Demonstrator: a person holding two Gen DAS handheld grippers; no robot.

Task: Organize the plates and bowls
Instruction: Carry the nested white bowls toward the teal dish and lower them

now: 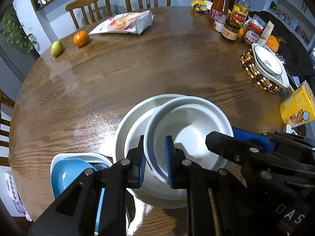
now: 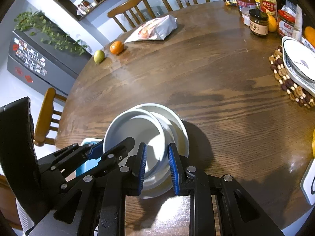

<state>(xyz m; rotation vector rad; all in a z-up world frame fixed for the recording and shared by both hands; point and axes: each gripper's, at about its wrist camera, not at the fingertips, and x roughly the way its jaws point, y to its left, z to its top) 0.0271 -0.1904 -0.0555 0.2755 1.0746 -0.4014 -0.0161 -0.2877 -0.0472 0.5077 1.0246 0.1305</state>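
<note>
White bowl (image 1: pixel 189 129) on wood table (image 1: pixel 137 74), kitchen shelves bkgd

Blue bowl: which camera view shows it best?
The left wrist view: the blue bowl sits in a white dish at lower left, with only its right side hidden by the gripper. The right wrist view shows only slivers behind the other gripper's black frame.

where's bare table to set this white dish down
The widest bare stretch of the round wooden table lies mid-table, between the white snack bag and orange at the far edge and the stacked white dishes. The right edge is crowded: jars and bottles, the beaded trivet, the yellow box.
</note>
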